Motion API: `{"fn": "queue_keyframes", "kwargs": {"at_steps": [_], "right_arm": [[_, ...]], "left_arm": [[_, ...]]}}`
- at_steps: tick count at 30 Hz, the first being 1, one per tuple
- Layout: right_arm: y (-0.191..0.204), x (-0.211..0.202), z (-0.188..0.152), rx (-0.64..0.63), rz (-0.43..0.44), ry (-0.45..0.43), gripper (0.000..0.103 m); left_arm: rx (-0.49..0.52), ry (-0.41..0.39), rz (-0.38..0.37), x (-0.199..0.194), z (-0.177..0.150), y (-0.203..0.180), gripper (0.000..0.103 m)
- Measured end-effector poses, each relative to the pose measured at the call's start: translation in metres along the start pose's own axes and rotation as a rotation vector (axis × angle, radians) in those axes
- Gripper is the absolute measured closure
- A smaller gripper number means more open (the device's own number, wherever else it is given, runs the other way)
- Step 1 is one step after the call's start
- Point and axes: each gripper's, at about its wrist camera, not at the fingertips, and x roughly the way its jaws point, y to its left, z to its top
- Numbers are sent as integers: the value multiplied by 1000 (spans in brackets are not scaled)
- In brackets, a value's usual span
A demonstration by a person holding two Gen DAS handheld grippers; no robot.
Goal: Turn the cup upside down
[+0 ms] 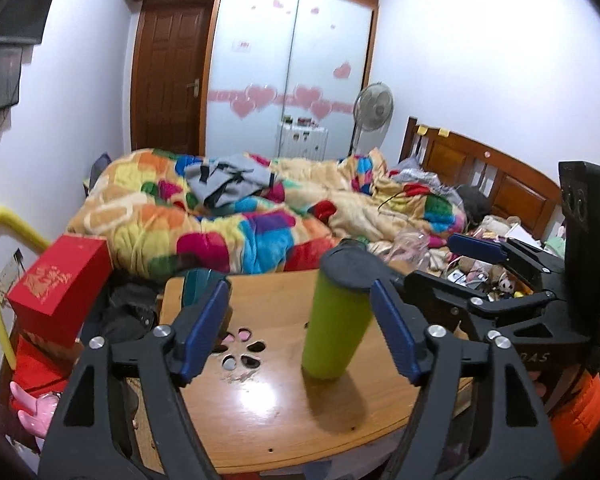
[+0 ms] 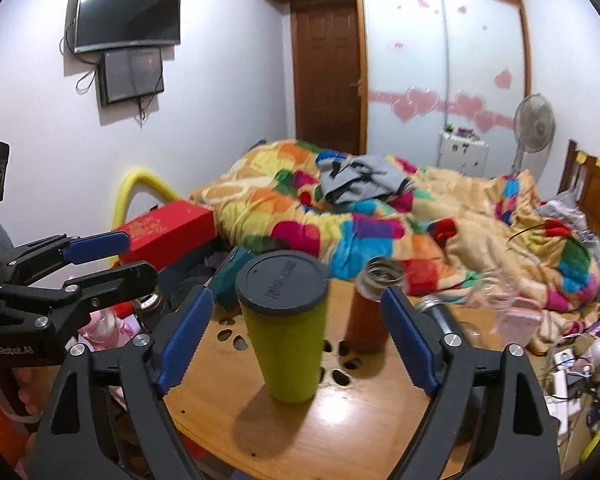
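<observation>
The green cup [image 2: 286, 344] stands on the wooden tabletop [image 2: 364, 432], long axis near vertical with a slight lean that may be lens distortion. A dark disc [image 2: 282, 282] caps its top end; whether this is a lid or the base of a cup already inverted cannot be determined. In the right wrist view the cup lies directly ahead of the right tongs [image 2: 296, 342], between the two blue pads and somewhat closer to the left-hand pad [image 2: 184, 344]; both pads stand clear of the cup wall, so the right tongs are apart and hold nothing. In the left wrist view the cup [image 1: 336, 324] sits toward the right side of the gap of the left tongs [image 1: 300, 330], and its upper part overlaps the right-hand pad [image 1: 392, 332] in the picture; actual contact cannot be confirmed. The left tongs are likewise apart and empty. Judged from framing, the right tongs are better centred on the cup and are the likelier choice for a side grasp across the vertical axis, followed by a half-turn rotation. A brown bottle [image 2: 370, 308] with an open metal neck stands beyond the cup, near the far-right pad, and could obstruct the rotation. The flower-shaped cut-outs [image 1: 240, 350] in the tabletop lie beside the cup base. The cup's far side and its interior are hidden.
</observation>
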Motion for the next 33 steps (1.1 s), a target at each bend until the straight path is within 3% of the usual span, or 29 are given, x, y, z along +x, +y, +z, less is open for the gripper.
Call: {"fn": "queue_keyframes", "kwargs": {"at_steps": [5, 7, 16, 33], "right_arm": [[-3, -44, 3, 7, -48, -66, 1], [-3, -60, 3, 7, -71, -95, 0], [-3, -101, -9, 54, -91, -121, 0], [-10, -117, -20, 92, -121, -127, 0]], "left_arm": [[27, -60, 25, -28, 4, -23, 7], [32, -86, 48, -38, 3, -31, 1], [38, -129, 91, -62, -6, -49, 0], [52, -162, 133, -68, -14, -57, 0]]}}
